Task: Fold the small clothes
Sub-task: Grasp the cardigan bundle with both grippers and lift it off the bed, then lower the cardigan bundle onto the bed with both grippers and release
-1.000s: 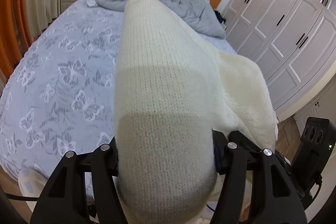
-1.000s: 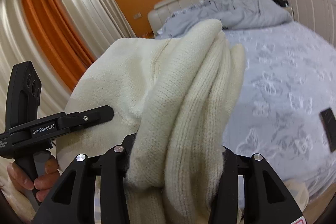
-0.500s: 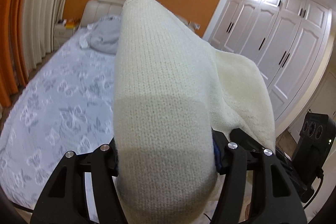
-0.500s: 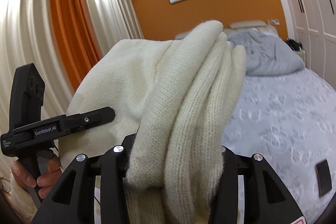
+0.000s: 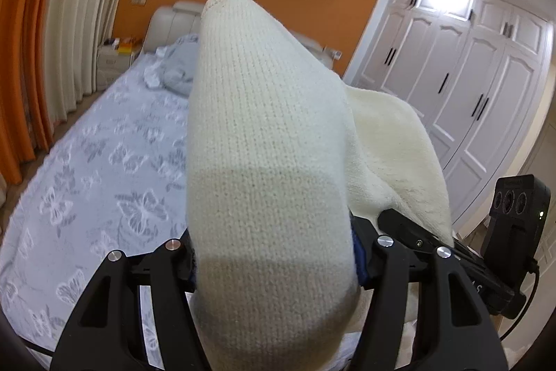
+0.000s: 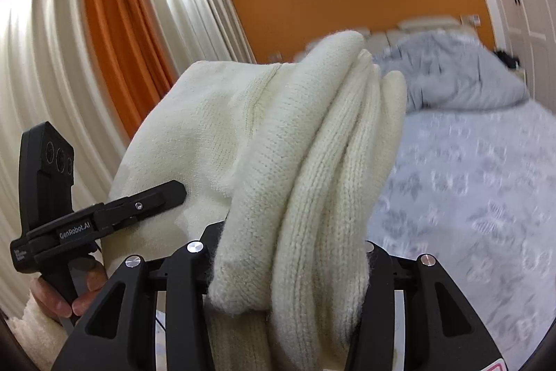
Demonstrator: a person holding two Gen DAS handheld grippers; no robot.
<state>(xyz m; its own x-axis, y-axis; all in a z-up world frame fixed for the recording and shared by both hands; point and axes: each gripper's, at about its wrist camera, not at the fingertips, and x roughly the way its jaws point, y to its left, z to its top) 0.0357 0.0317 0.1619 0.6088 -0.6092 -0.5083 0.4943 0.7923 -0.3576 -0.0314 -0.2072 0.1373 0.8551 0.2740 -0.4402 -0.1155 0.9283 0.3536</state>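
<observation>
A: Where's the knit?

B: Held up above the bed — your left gripper is clamped on one smooth fold, your right gripper on a thick bunch of ribbed layers.

A: Handling?

B: Looks soft, limp, light — it'll sag between grips. Take hold at edges or corners, not mid-panel.

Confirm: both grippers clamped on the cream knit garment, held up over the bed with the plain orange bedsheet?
One thing is wrong: the bedsheet is pale blue-grey with a butterfly print, not plain orange, as the left wrist view shows; orange is the wall and a curtain. The rest holds: left gripper and right gripper both clamp the cream knit garment.
</observation>
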